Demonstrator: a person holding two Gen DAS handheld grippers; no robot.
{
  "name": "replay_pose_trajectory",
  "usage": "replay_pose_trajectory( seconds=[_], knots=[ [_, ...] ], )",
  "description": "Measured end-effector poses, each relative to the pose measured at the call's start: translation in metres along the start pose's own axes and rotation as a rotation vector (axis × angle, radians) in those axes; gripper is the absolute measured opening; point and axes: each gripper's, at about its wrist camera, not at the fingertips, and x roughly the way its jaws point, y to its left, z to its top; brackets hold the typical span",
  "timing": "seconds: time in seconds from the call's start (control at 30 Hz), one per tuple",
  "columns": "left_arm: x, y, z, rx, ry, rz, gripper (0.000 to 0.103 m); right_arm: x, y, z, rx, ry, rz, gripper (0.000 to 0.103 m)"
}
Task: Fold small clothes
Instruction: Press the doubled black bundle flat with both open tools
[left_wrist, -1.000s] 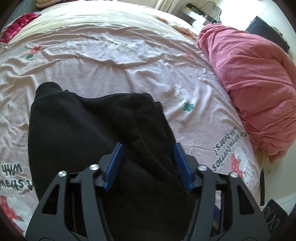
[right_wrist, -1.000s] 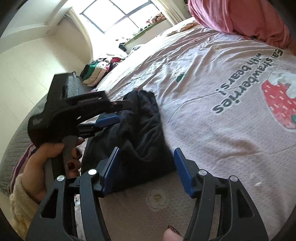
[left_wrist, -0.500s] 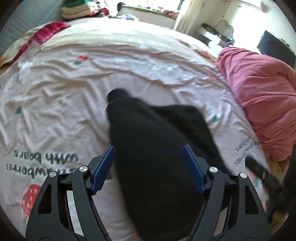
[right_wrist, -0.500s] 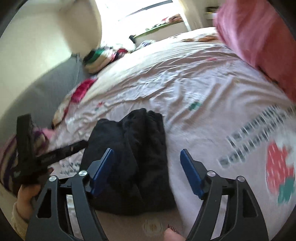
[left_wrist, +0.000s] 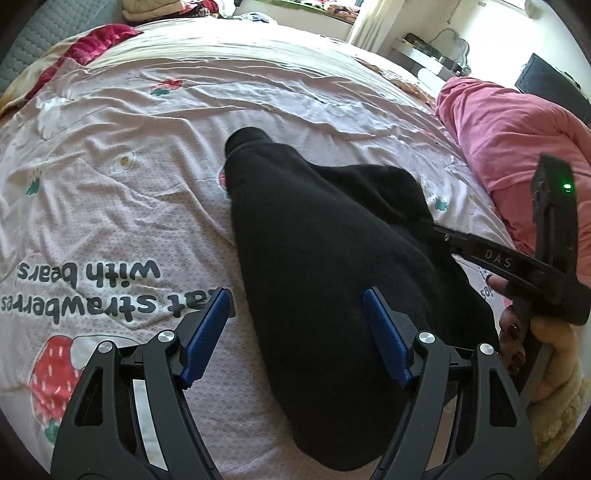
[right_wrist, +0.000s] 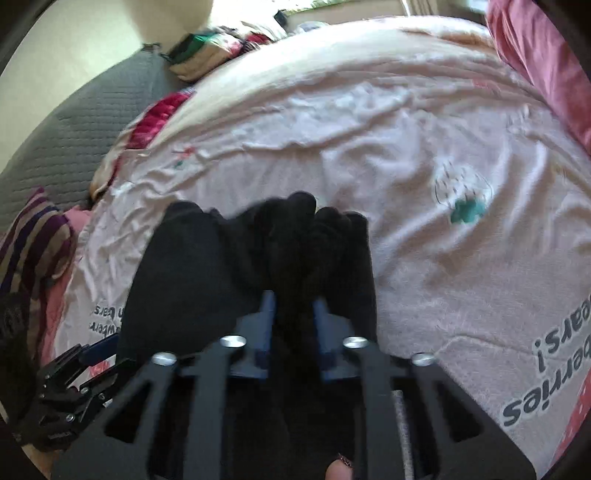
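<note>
A black garment (left_wrist: 325, 266) lies bunched on the pale pink strawberry bedsheet (left_wrist: 147, 177). My left gripper (left_wrist: 299, 332) is open, its blue fingers straddling the garment's near left part without holding it. My right gripper (right_wrist: 293, 314) is shut on a fold of the black garment (right_wrist: 295, 240) at its right edge; it also shows in the left wrist view (left_wrist: 491, 254), reaching into the cloth from the right. The left gripper (right_wrist: 85, 365) shows at the lower left of the right wrist view.
A pink-red duvet (left_wrist: 517, 140) is heaped on the bed's right side. A red cloth (left_wrist: 92, 44) and folded clothes (right_wrist: 207, 51) lie at the far end, beside a grey quilted headboard (right_wrist: 74, 125). A striped cloth (right_wrist: 29, 251) lies left.
My right gripper moved in onto the garment's right edge and closed on a fold. My left gripper drew back and left, still open. The garment's left part now lies more bunched.
</note>
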Motion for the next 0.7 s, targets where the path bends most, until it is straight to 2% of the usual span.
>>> replay_pose_trajectory(
  seconds=[0.1, 0.37, 0.43, 0.5, 0.7],
  knots=[
    [-0.001, -0.005, -0.003, 0.02, -0.001, -0.007, 0.067, -0.023, 0.002, -0.001, -0.033, -0.1, -0.02, 0.011],
    [0.009, -0.012, -0.01, 0.043, 0.022, -0.015, 0.068, 0.001, -0.017, -0.019, 0.006, -0.052, -0.094, 0.013],
    [0.009, -0.012, -0.01, 0.043, 0.02, -0.011, 0.068, 0.001, -0.019, -0.022, 0.019, -0.052, -0.11, 0.02],
    [0.008, -0.013, -0.009, 0.045, 0.02, -0.007, 0.068, -0.002, -0.023, -0.024, 0.04, -0.047, -0.141, 0.039],
    [0.004, -0.012, -0.012, 0.043, 0.02, -0.004, 0.068, -0.013, -0.023, -0.033, 0.056, -0.046, -0.16, 0.042]
  ],
)
